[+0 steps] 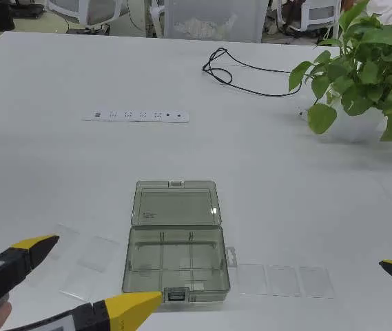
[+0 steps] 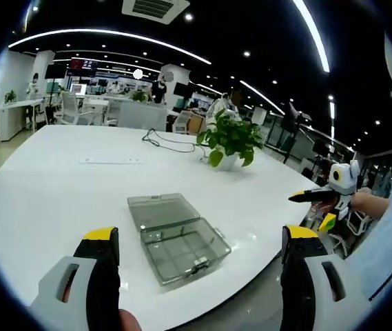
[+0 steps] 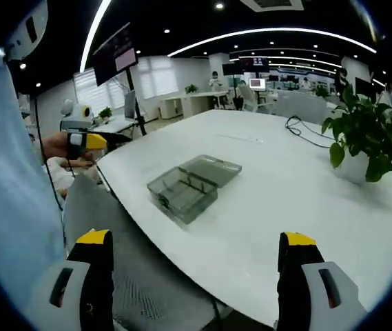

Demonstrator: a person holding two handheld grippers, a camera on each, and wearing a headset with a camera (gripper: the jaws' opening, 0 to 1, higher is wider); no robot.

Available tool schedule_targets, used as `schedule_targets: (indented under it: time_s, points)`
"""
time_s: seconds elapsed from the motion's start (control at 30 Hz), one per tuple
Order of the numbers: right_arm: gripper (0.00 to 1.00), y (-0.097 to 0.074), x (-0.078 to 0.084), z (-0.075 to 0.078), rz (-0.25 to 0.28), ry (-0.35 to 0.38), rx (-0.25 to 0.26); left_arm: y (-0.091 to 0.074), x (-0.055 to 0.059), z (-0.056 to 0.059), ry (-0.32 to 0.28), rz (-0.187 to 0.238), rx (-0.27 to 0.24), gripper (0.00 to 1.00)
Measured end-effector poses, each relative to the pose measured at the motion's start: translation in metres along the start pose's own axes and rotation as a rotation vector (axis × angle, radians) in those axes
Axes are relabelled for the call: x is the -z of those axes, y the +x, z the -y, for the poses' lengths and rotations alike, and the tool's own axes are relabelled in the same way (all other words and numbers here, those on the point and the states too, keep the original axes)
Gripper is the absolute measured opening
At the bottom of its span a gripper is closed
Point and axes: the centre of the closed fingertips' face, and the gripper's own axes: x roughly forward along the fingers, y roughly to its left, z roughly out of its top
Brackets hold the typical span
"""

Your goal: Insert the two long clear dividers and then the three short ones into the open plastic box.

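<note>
At the near edge I hold my left gripper (image 1: 106,267) wide open and empty, low by the clear pieces (image 1: 98,253) left of the box (image 1: 224,270), placed, I judge, to take a long divider first. My right gripper (image 3: 196,239) is equally spread and empty. Three short dividers (image 1: 282,281) lie flat just right of the box, handy for it. The lid (image 1: 176,207) lies back, away from me. Beyond: a power strip (image 1: 135,116) and a plant (image 1: 368,69).

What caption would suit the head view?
Open plastic box on white table, clear dividers either side, left gripper open below.
</note>
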Motion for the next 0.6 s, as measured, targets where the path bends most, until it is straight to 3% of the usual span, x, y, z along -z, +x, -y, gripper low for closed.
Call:
schedule_targets:
  time_s: [0.6]
  points:
    - [1.0,0.0071,0.0031,-0.004,0.003,0.016,0.0,0.0004,0.0097,-0.0006,-0.022,-0.008,0.005,0.99]
